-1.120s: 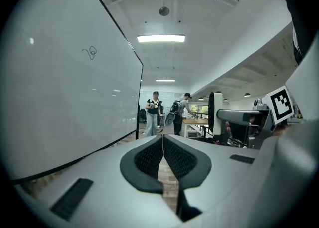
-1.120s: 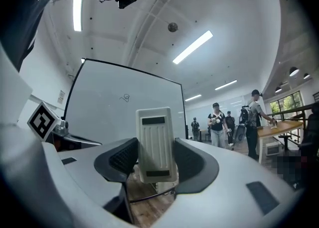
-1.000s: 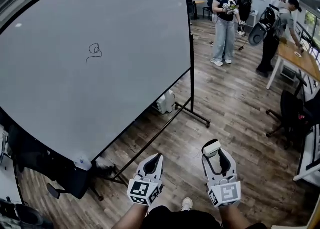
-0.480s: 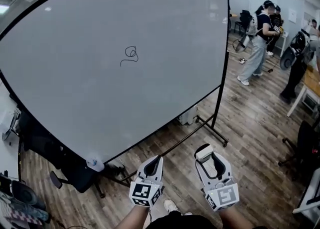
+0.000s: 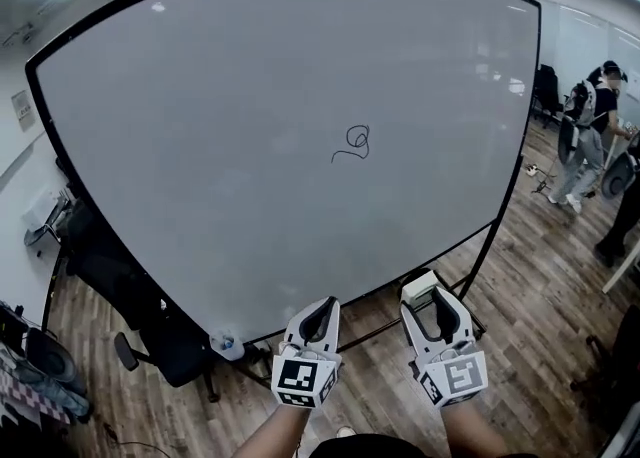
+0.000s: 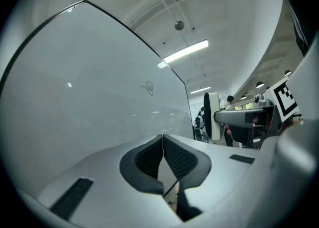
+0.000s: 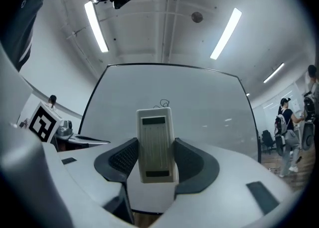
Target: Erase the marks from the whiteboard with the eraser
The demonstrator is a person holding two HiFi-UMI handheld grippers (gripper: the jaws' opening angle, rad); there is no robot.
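White plastic, ribbed down its back: the eraser (image 7: 156,145) is clamped by its long sides between the jaws of the right gripper (image 7: 157,158), with its far end standing clear beyond the tips. In the head view it is held toward the whiteboard (image 5: 180,166) but well apart from it, and no contact is made yet. The left gripper (image 5: 320,312) is held low alongside. In its own view the pads (image 6: 147,160) are pressed together with nothing between them.

One mark (image 5: 354,144) is seen, a small dark looping scribble with a tail to its left. It sits just right of the board's middle, well above both grippers. The rest of the surface reads clean, though faint traces could not be made out from here.

The approach is judged to be the step in hand. The eraser has to be carried up and forward, and its wiping face, apparently turned away from the camera, is best laid flat on the board rather than on an edge. Loop and tail can then be covered in a few overlapping strokes. Even pressure is advised, since the board stands on a free-standing frame (image 5: 487,246) and may give if pushed hard.

Nothing is found between eraser and mark. A dark office chair (image 5: 165,341) is parked below the board's lower left. A small pale object (image 5: 226,345) that cannot be identified sits at the bottom edge. People (image 5: 588,141) are seen on the wooden floor (image 5: 545,286) at far right, well apart. Only the frame's foot may need stepping around.
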